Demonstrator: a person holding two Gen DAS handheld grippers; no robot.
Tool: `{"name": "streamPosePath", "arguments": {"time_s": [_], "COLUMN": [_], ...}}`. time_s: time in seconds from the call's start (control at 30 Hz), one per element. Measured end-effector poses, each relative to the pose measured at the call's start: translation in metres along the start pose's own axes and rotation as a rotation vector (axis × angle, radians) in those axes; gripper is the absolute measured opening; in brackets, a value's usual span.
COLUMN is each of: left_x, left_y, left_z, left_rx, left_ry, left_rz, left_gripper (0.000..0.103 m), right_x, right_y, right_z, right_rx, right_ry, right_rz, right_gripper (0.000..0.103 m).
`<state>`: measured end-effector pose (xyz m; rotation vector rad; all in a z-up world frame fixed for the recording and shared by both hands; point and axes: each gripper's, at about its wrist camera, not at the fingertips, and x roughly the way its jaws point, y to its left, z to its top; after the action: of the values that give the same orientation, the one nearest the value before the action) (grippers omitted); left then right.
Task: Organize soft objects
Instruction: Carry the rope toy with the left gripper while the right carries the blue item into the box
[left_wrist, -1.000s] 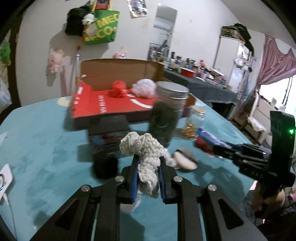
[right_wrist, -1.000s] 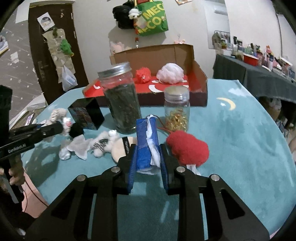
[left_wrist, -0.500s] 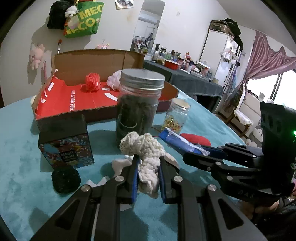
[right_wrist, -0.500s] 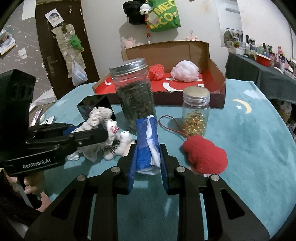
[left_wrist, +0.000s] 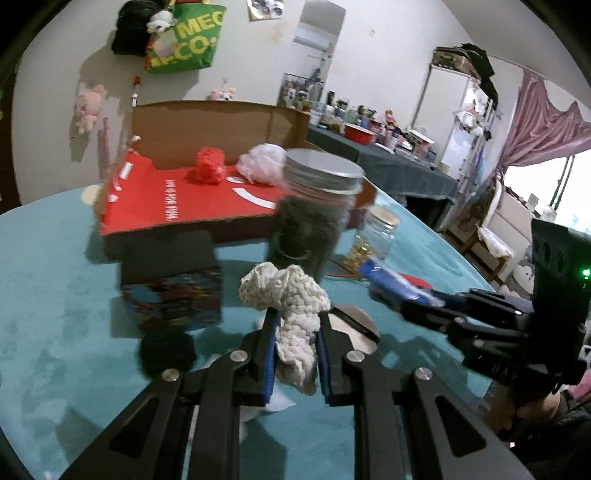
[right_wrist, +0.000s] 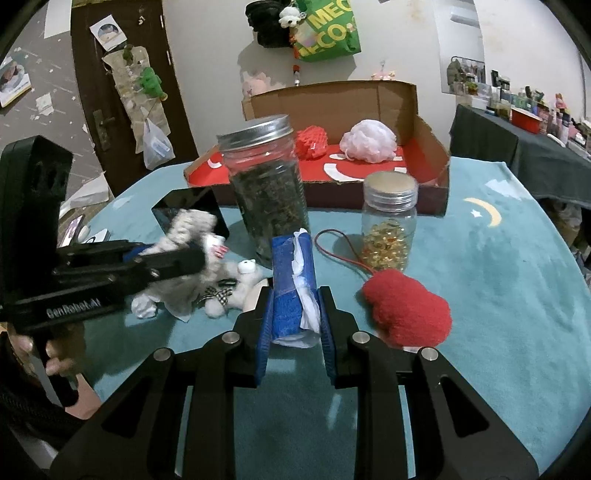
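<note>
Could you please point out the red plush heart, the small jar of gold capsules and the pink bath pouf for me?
Red plush heart (right_wrist: 406, 308): right wrist view, middle of its fuzzy top.
Small jar of gold capsules (right_wrist: 388, 236): right wrist view, glass body.
Pink bath pouf (right_wrist: 368, 141): right wrist view, centre of the ruffles.

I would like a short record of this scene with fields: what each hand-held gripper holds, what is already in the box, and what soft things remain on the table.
left hand-held gripper: shut on cream knitted piece
right hand-held gripper: shut on blue tissue pack
cardboard box: holds red mesh ball and white mesh puff
soft things on table: red plush heart, small white bear
hard things on table: large jar, small jar
</note>
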<state>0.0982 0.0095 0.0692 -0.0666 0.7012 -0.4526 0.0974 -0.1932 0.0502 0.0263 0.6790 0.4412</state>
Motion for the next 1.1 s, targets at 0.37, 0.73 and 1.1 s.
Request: {"name": "streamPosePath", "arguments": {"time_s": [0.37,0.73,1.1], "left_x": [-0.034,-0.028,-0.005], "left_y": [0.044,0.088,0.116], "left_z": [0.007,0.018,0.028], "left_rx": [-0.088,-0.091,0.049], "left_ry": [0.008,0.094,0.126], "left_rz": [0.089,0.179,0.216], "left_gripper": [0.019,0.019,0.020], "right_x": [-0.021,-0.030,-0.014], "right_y": [-0.026,-0.058,-0.089], "right_z": [0.007,0.015,0.033], "right_rx": [0.003,-0.010,-0.065], "right_ry": [-0.010,0.015,0.054], "right_rz": [-0.113,-0.207,-0.202], "right_gripper": [0.022,0.022,0.022]}}
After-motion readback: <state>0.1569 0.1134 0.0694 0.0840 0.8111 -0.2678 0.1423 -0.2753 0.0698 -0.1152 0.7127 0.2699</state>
